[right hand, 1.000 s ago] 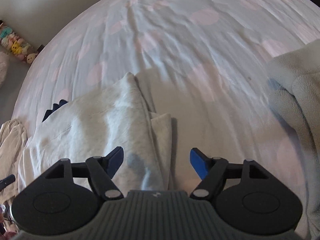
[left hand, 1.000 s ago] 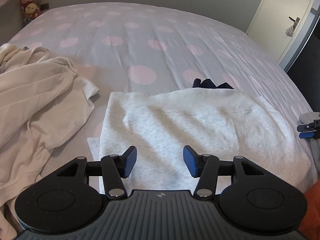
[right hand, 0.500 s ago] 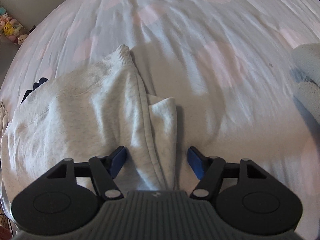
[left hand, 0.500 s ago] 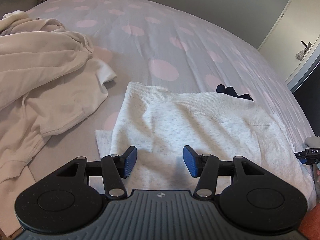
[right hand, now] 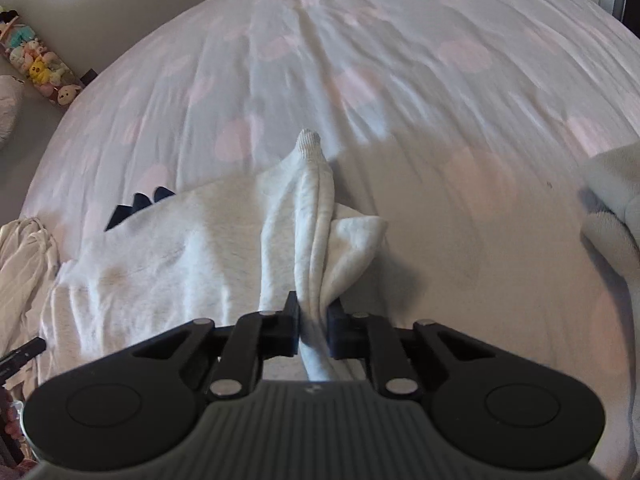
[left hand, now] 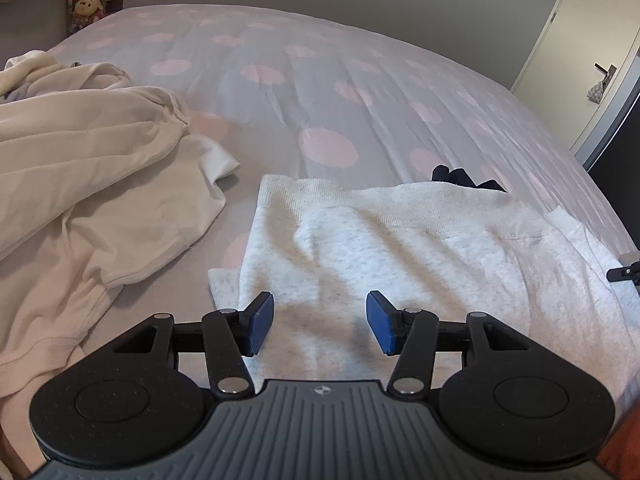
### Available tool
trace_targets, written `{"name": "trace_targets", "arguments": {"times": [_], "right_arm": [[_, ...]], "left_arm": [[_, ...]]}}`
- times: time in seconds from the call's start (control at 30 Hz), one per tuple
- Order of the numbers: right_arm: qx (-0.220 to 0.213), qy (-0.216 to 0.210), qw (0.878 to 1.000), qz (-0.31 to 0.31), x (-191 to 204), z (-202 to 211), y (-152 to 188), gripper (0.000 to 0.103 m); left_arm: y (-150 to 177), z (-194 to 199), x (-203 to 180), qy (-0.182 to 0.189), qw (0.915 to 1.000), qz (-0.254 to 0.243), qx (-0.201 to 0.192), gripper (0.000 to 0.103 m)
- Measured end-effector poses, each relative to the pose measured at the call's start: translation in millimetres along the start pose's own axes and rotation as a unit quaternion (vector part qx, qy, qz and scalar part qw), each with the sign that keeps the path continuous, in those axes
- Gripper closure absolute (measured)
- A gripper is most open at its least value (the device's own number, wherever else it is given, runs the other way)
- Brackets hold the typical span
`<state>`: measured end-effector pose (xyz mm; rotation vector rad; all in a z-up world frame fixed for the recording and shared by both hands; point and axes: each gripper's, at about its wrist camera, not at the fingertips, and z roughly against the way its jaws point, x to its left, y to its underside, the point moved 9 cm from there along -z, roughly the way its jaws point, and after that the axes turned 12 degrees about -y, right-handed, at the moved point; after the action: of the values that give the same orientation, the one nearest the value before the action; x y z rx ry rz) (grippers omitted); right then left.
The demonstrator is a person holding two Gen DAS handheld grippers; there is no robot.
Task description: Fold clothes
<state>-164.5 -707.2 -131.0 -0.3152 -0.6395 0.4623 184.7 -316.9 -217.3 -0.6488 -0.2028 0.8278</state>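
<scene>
On the dotted bed (left hand: 328, 92), the right gripper (right hand: 313, 330) has its jaws clenched on a bunched edge of the grey sweater (left hand: 400, 248), seemingly lifted slightly, while the left gripper (left hand: 320, 322) hovers spread above its near-left part, a cream garment (left hand: 80, 168) lying left.

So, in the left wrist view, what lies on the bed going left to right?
Crumpled cream sweatshirt → light grey marled sweatshirt, the open left gripper over its near edge → tip of the right gripper, at the frame's right edge.
</scene>
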Motion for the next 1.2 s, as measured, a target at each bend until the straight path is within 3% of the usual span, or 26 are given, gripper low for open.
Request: {"name": "trace_targets", "arguments": {"times": [0.2, 0.33, 0.5, 0.67, 0.83, 1.2], "right_arm": [[0.002, -0.030, 0.999, 0.022, 62, 35, -3, 0.089], [0.015, -0.041, 0.997, 0.057, 117, 35, -4, 0.089], [0.021, -0.088, 0.991, 0.099, 188, 33, 2, 0.089], [0.028, -0.131, 0.983, 0.127, 253, 2, 11, 0.089], [0.046, -0.160, 0.978, 0.125, 290, -41, 28, 0.089], [0.089, -0.191, 0.972, 0.107, 318, -125, 79, 0.089]], "left_arm": [[-1, 10, 2, 0.003, 1.0000, -0.003, -0.009, 0.054], [-2, 22, 2, 0.009, 0.9998, -0.005, -0.019, 0.054], [1, 31, 5, 0.025, 0.9994, 0.003, -0.023, 0.054], [2, 31, 15, 0.028, 0.9992, 0.021, -0.022, 0.054], [1, 31, 23, 0.029, 0.9986, 0.036, -0.024, 0.055], [2, 19, 36, 0.029, 0.9981, 0.054, -0.009, 0.055]]}}
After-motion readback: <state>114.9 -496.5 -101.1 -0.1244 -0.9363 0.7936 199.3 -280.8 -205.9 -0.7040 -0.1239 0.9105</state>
